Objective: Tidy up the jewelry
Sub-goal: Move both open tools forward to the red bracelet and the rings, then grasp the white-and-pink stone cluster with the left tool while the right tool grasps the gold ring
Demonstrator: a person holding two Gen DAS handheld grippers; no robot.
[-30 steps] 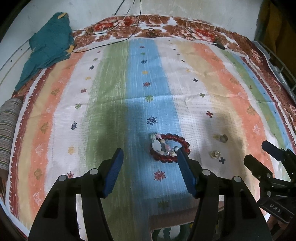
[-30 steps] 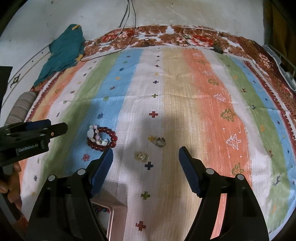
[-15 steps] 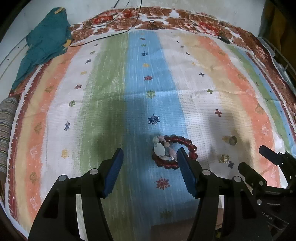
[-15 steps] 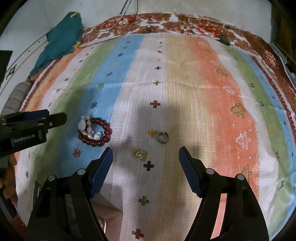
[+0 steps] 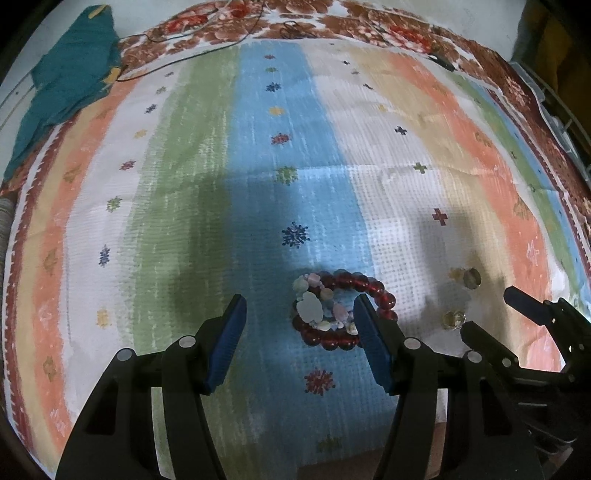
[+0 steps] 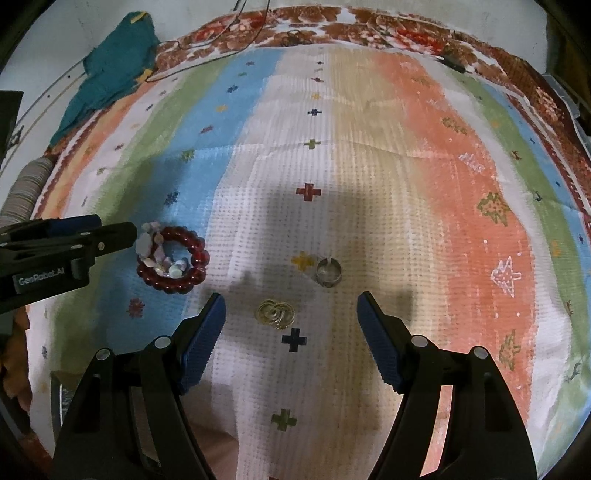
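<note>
l gripper nearer red bracelet, jaws wide

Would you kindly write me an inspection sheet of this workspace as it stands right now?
Surface: striped cloth with small motifs, over a floral-bordered spread.
Job's things: red bead bracelet with a pale shell bracelet lying inside it; silver ring; gold coiled piece. All lie loose on the cloth.
Clutter: teal cloth at the far left corner.
Grippers: left gripper jaws open, its right finger overlaps the bracelets' edge in its own view; right gripper jaws open, gold piece between the fingers in view, not gripped.
Cables: thin dark cable across the far edge.
Surroundings: pale wall beyond; striped roll at left.
</note>
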